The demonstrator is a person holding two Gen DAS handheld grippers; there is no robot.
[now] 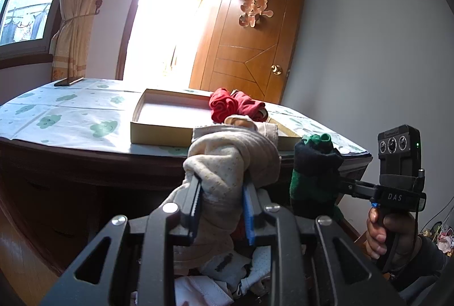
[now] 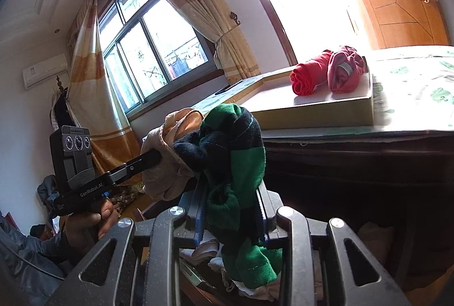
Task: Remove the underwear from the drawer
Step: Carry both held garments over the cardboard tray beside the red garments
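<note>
Left wrist view: the shallow cardboard box (image 1: pixel 159 133) lies on the cloth-covered dresser top (image 1: pixel 56 118), and at its far right corner sit two rolled red garments (image 1: pixel 235 104); the rest of the box is bare. Nearer than the box, the left gripper (image 1: pixel 222 192) is clamped on a beige underwear bundle (image 1: pixel 227 161), which is lifted to about the level of the dresser's front edge. Below it, the open drawer (image 1: pixel 227 277) shows a heap of pale and pink clothes. Right of the box's near corner, the right gripper (image 1: pixel 337 184) pinches a dark blue and green garment (image 1: pixel 315 170), with a hand (image 1: pixel 383 232) on its handle. Behind the box stand an open wooden door (image 1: pixel 255 36) and a bright doorway.

Right wrist view: the box (image 2: pixel 312 113) again holds only the two red rolls (image 2: pixel 326 73), at its far side. Below the box's near left corner, the right gripper (image 2: pixel 229 204) grips the green and dark garment (image 2: pixel 235 153); the left gripper (image 2: pixel 153 157), left of the box, holds the beige bundle (image 2: pixel 167 141) just beside it. The drawer below (image 2: pixel 215 263) holds more folded cloth. The dresser's dark front edge (image 2: pixel 354 147) runs close on the right; toward the window (image 2: pixel 150 50) there is free space.
</note>
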